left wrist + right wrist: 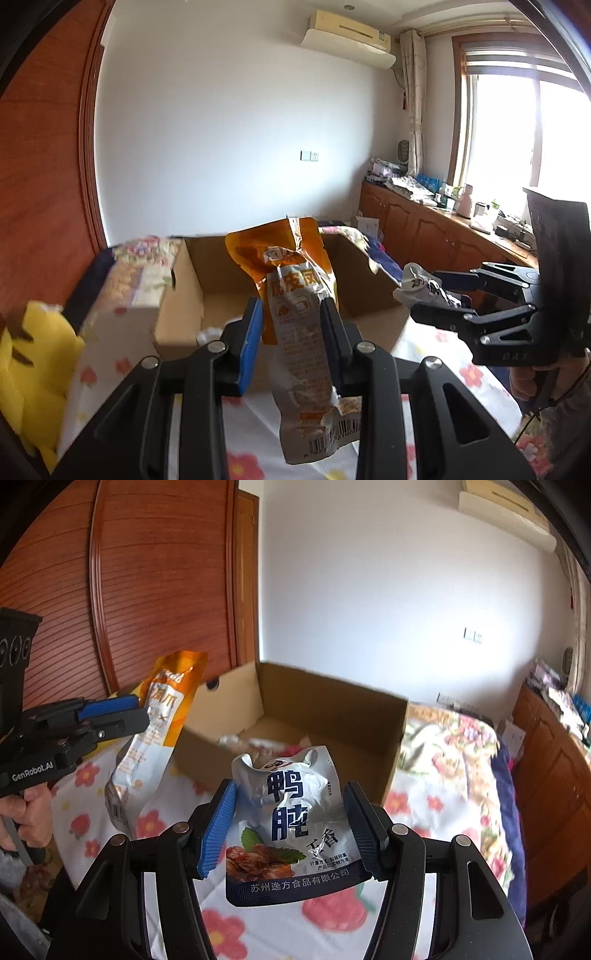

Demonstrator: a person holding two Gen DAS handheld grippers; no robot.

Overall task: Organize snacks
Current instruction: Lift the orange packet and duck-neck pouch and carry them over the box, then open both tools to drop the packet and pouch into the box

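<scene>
My left gripper (290,314) is shut on an orange and silver snack pouch (295,317) and holds it upright above the bed, in front of an open cardboard box (229,280). In the right wrist view the same pouch (155,738) hangs from the left gripper (142,710) at the left. My right gripper (291,808) is shut on a white and navy snack pouch (291,819), held just short of the box (332,709). That pouch (421,286) also shows in the right gripper (424,299) at the right of the left wrist view. A few packets lie inside the box.
The box stands on a bed with a floral sheet (332,923). A yellow plush toy (33,365) lies at the left. A wooden wardrobe (147,572) rises behind the box. A wooden cabinet (424,221) with clutter runs under the window at the right.
</scene>
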